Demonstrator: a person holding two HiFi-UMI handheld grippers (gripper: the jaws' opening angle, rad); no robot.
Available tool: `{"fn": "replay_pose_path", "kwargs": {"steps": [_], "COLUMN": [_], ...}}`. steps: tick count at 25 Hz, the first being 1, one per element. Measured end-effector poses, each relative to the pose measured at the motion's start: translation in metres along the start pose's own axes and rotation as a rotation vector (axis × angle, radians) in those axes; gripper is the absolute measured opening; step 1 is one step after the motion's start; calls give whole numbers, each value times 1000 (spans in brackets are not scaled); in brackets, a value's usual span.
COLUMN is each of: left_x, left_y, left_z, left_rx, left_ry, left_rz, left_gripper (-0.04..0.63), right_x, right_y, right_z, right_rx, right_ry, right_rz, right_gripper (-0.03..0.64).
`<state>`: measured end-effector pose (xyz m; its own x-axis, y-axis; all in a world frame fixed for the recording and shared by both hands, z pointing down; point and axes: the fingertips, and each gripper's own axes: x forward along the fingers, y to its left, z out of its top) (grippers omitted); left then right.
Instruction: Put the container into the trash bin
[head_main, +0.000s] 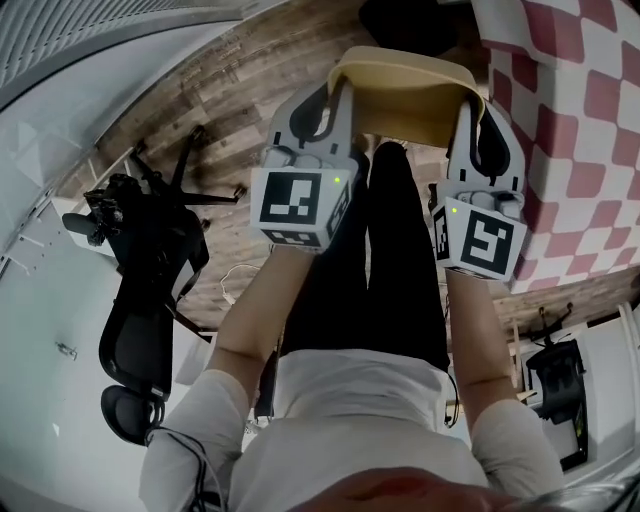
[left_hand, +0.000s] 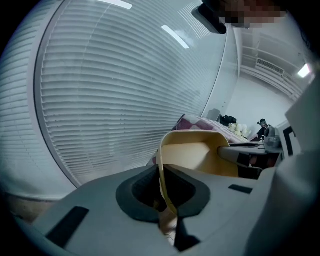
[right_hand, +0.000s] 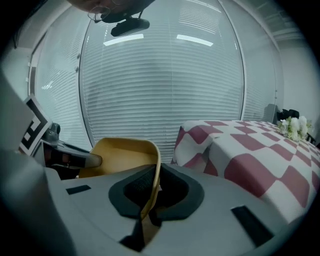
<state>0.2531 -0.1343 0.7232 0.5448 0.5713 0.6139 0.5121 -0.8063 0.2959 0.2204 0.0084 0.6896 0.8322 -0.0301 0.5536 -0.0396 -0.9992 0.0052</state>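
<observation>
A shallow tan container (head_main: 405, 95) hangs in the air between both grippers, over the wooden floor and in front of the person's legs. My left gripper (head_main: 335, 100) is shut on its left wall, the rim pinched between the dark pads (left_hand: 167, 197). My right gripper (head_main: 478, 112) is shut on the opposite wall in the same way (right_hand: 149, 194). The container's open hollow (left_hand: 197, 155) shows in the left gripper view, and also in the right gripper view (right_hand: 120, 157). No trash bin is in any view.
A table under a red-and-white checked cloth (head_main: 580, 130) stands close on the right, with white flowers (right_hand: 292, 125) on it. A black office chair (head_main: 150, 300) and a black tripod (head_main: 175, 180) stand to the left. Slatted blinds (right_hand: 165, 90) fill the wall ahead.
</observation>
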Motion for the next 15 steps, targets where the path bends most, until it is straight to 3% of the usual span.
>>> {"fn": "replay_pose_path", "kwargs": {"steps": [15], "left_x": [156], "left_y": [27], "left_z": [-72], "left_rx": [56], "left_ry": [115], "left_rz": [-17], "left_gripper": [43], "right_x": [122], "right_y": [-56], "right_z": [-112], "right_rx": [37], "right_ry": [102], "right_rz": [-106], "right_gripper": [44]}}
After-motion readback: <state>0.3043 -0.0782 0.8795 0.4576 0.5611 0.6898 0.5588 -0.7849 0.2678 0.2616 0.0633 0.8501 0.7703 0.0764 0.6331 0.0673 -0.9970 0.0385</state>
